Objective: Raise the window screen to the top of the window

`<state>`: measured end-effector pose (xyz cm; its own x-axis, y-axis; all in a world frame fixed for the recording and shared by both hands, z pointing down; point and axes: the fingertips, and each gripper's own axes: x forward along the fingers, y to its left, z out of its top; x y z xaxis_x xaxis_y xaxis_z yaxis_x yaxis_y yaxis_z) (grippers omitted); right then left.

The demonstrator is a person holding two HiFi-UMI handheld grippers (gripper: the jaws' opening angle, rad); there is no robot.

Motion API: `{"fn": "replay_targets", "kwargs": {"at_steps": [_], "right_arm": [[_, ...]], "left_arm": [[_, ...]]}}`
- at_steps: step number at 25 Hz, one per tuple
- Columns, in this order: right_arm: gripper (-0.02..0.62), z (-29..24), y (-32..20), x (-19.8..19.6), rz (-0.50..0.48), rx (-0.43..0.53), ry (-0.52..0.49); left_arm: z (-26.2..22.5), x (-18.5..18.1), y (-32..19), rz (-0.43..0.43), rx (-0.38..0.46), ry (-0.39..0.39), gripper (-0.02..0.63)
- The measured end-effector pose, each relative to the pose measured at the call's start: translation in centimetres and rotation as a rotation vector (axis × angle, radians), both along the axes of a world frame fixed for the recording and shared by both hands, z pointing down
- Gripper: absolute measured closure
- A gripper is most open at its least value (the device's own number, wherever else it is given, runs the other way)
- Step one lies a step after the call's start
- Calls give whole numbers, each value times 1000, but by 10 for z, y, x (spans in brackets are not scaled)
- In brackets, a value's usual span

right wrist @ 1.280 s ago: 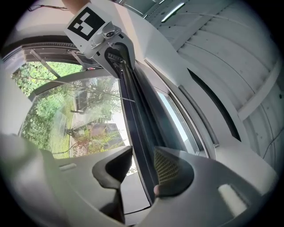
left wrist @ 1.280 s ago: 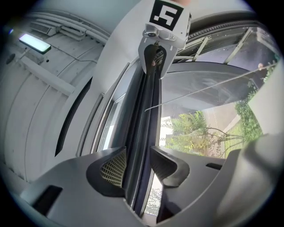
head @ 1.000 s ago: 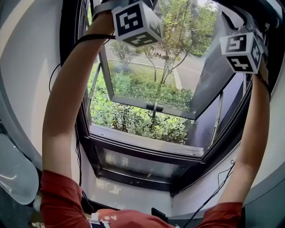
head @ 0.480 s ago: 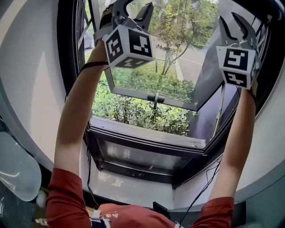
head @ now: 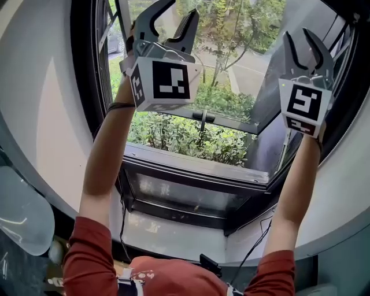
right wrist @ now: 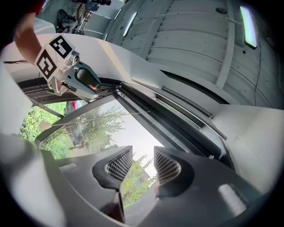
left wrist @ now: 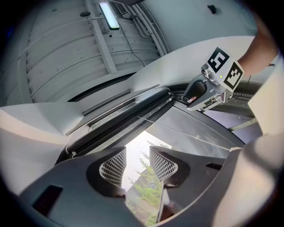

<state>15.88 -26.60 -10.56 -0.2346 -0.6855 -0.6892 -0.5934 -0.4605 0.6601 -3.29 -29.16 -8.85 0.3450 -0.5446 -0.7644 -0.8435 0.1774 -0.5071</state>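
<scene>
The dark screen bar (left wrist: 120, 116) lies along the top of the window frame, also seen in the right gripper view as the screen bar (right wrist: 177, 117). A thin cord (left wrist: 186, 133) stretches across the glass just below it. My left gripper (head: 177, 13) is held up in front of the window's upper left, open, with only daylight between its pads (left wrist: 113, 166). My right gripper (head: 298, 38) is raised at the upper right, also open and empty, its pads (right wrist: 166, 167) apart. Neither touches the bar. Each gripper shows in the other's view: the right gripper (left wrist: 208, 86), the left gripper (right wrist: 71, 71).
A glass sash (head: 231, 113) with a black handle (head: 203, 115) swings outward over green shrubs (head: 185, 141). The dark sill (head: 191, 170) and a lower pane sit below. Cables (head: 122, 219) hang by the frame. Ceiling lights (left wrist: 108, 15) are overhead.
Both grippers have come down from the top of the window and rolled, so their open jaws now show in the head view. The jaw openings look unchanged.
</scene>
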Motion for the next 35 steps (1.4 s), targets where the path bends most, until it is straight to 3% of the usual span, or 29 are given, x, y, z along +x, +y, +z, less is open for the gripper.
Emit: {"fn": "replay_targets", "kwargs": {"at_steps": [15,24,35], "right_arm": [[451,81,18,-17,-97,-18,-35],[451,140,25,-32,-227,-42,-104],[451,226,40,-37,-290,-168,-186]], "left_arm": [[95,0,5,102,-105,75,457],[158,5,13,184,-195,106,457],[243,0,22,247,-358,178,457]]}}
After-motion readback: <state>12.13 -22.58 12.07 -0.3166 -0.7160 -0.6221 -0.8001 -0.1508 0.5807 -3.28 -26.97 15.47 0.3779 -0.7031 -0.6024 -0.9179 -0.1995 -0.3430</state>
